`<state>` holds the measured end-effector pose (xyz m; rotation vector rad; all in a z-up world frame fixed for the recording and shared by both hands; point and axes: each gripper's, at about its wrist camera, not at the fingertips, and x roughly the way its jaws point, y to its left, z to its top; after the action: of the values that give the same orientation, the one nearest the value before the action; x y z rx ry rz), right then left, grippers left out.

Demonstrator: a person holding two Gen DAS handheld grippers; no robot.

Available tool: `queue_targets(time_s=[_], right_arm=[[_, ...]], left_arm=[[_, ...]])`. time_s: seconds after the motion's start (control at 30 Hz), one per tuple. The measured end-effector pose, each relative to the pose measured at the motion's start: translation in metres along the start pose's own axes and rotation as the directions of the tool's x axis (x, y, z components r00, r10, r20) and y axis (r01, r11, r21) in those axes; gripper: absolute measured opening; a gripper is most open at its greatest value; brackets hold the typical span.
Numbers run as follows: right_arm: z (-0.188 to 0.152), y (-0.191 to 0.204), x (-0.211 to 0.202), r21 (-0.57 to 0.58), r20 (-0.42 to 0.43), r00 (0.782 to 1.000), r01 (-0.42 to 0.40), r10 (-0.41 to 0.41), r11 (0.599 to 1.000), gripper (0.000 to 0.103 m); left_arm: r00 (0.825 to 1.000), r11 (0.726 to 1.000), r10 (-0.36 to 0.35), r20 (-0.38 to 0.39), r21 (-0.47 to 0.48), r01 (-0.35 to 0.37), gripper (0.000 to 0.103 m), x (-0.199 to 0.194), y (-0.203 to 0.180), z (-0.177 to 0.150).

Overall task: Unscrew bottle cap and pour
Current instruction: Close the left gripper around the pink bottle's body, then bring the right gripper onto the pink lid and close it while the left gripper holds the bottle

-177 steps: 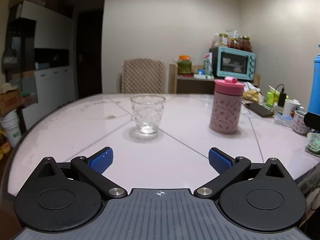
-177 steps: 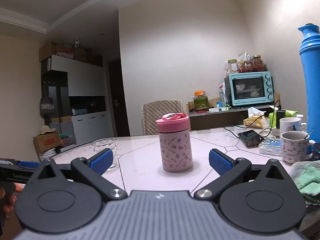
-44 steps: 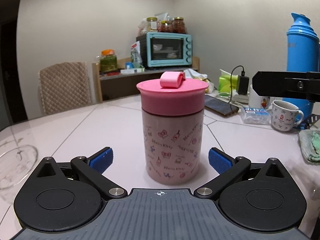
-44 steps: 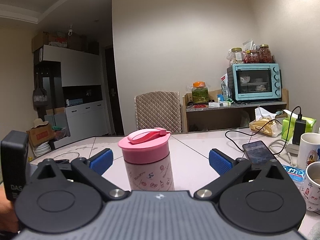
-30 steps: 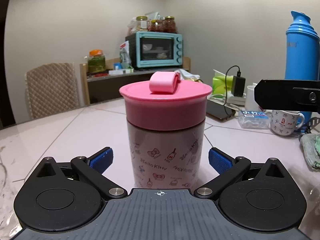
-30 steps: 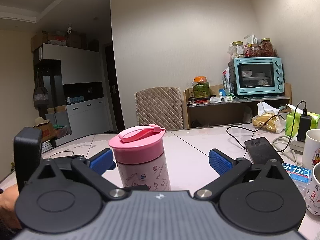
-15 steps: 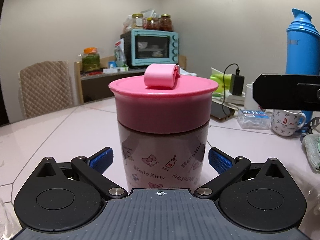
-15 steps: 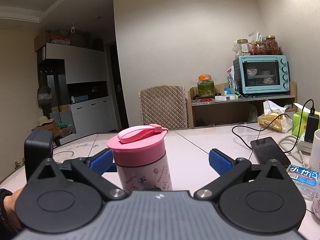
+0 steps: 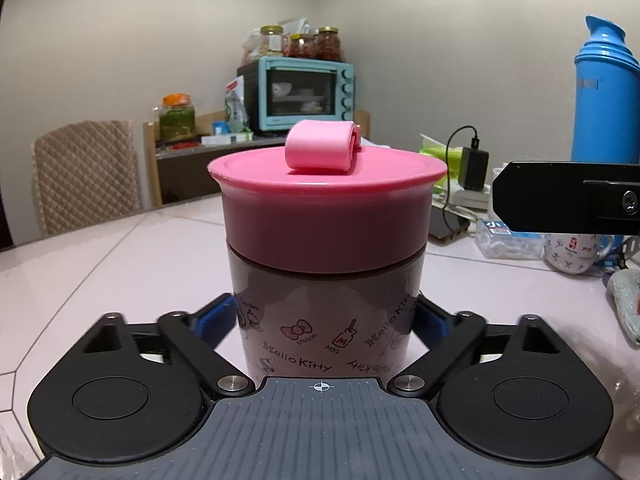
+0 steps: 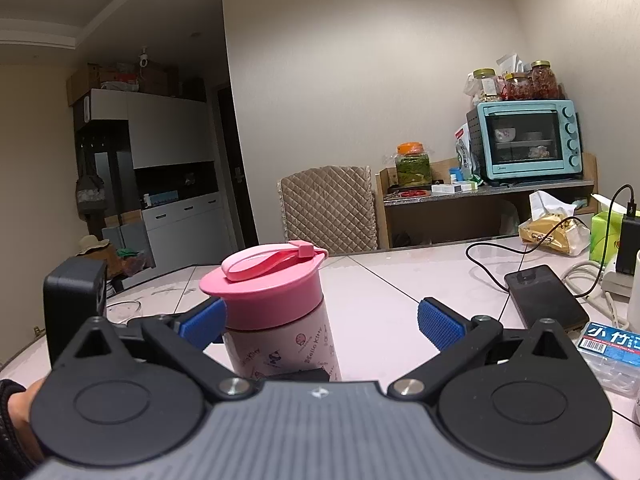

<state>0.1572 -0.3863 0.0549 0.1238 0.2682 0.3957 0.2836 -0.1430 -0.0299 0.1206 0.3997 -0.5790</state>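
We have the bottle braced; the cap comes next.

Left wrist view: our left gripper [image 9: 326,322] has just closed its jaws on the body of the pink bottle [image 9: 326,304], which stands upright on the table [image 9: 120,256], cap [image 9: 326,200] still on. Right wrist view: our right gripper [image 10: 320,320] is spread wide, empty, level with the cap; we judge it must centre and clamp it, then twist. A phone [image 10: 546,300], its cable and a tissue pack [image 10: 610,350] lie close on the right.
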Motion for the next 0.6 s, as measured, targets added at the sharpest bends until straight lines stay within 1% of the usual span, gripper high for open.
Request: queue_targets(time_s=[0.23,0.6], right_arm=[[0.0001,0.0003,0.0016,0.003,-0.002,1.0,-0.002,0.002,1.0,0.103],[0.0041,0.0042,0.0003,-0.013,0.005,1.0,-0.007,0.007,1.0,0.103]], left_arm=[[1.0,1.0,0.005,0.004,0.0,-0.005,0.09,-0.0013,-0.0028,-0.0006],[1.0,1.0,0.011,0.017,-0.004,-0.011,0.09,-0.0066,0.0029,-0.0001]])
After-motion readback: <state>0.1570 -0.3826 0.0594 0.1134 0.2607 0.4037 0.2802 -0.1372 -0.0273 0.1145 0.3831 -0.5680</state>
